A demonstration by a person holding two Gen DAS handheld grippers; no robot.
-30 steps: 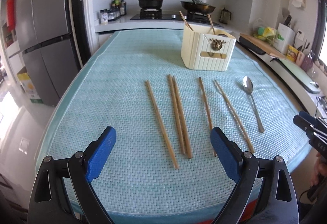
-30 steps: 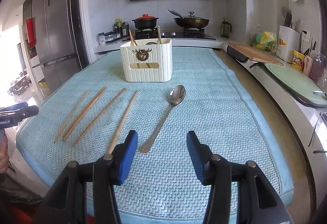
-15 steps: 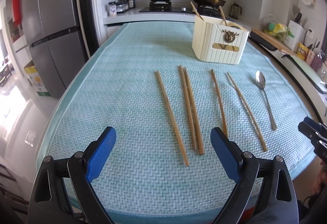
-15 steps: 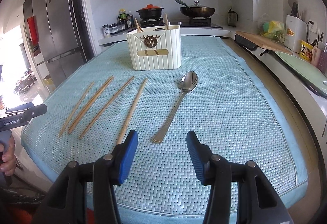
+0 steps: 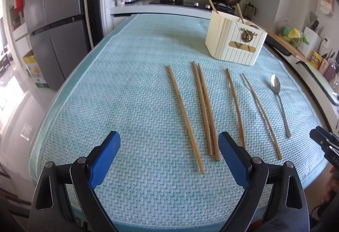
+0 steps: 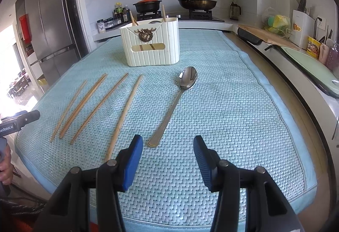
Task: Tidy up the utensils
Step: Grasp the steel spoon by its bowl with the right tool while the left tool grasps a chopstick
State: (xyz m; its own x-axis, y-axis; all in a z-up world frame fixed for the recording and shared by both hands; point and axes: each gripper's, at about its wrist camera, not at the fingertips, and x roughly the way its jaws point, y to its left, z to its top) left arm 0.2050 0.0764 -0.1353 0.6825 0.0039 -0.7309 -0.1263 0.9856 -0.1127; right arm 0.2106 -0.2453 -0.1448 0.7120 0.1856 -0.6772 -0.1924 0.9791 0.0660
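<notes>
While both hand-held grippers [image 5: 168, 156] [image 6: 167, 156] gape empty: thin, light, stiff chopsticks [image 5: 203, 109] at twelve o'clock; best pinched midway.

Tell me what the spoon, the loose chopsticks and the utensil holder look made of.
Spoon: polished metal, likely steel; mirror-bright bowl. Chopsticks: matte tan sticks, probably bamboo or wood. Utensil holder: cream ribbed walls, seemingly plastic, with a brassy emblem.
</notes>
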